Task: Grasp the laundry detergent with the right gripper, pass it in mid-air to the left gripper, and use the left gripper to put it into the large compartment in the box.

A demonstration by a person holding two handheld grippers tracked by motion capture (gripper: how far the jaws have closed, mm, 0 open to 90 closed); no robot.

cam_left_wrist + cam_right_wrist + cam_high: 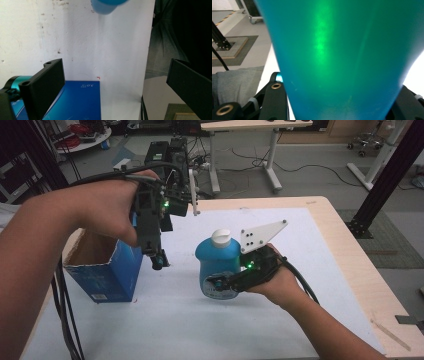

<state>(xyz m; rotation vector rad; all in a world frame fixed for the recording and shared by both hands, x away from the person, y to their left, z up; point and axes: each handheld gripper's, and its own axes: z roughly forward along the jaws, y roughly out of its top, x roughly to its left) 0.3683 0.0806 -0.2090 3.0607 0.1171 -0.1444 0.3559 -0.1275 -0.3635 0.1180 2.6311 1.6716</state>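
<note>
A blue bottle (217,262) with a white cap stands upright near the middle of the white table (300,270). My right gripper (222,284) is shut on its lower body from the right side. In the right gripper view the bottle (337,50) sits between the jaws of my right gripper (337,105). My left gripper (156,257) hangs pointing down over the right edge of an open blue cardboard box (102,272), well left of the bottle. In the left gripper view my left gripper (113,67) is open with nothing between its jaws, the box (80,100) lies below and the bottle (107,5) is at the top edge.
The blue box stands at the table's left edge with its top flaps open. Black cables (67,320) hang beside the left forearm. A desk (240,150), equipment and a black post (385,185) stand on the floor beyond the table.
</note>
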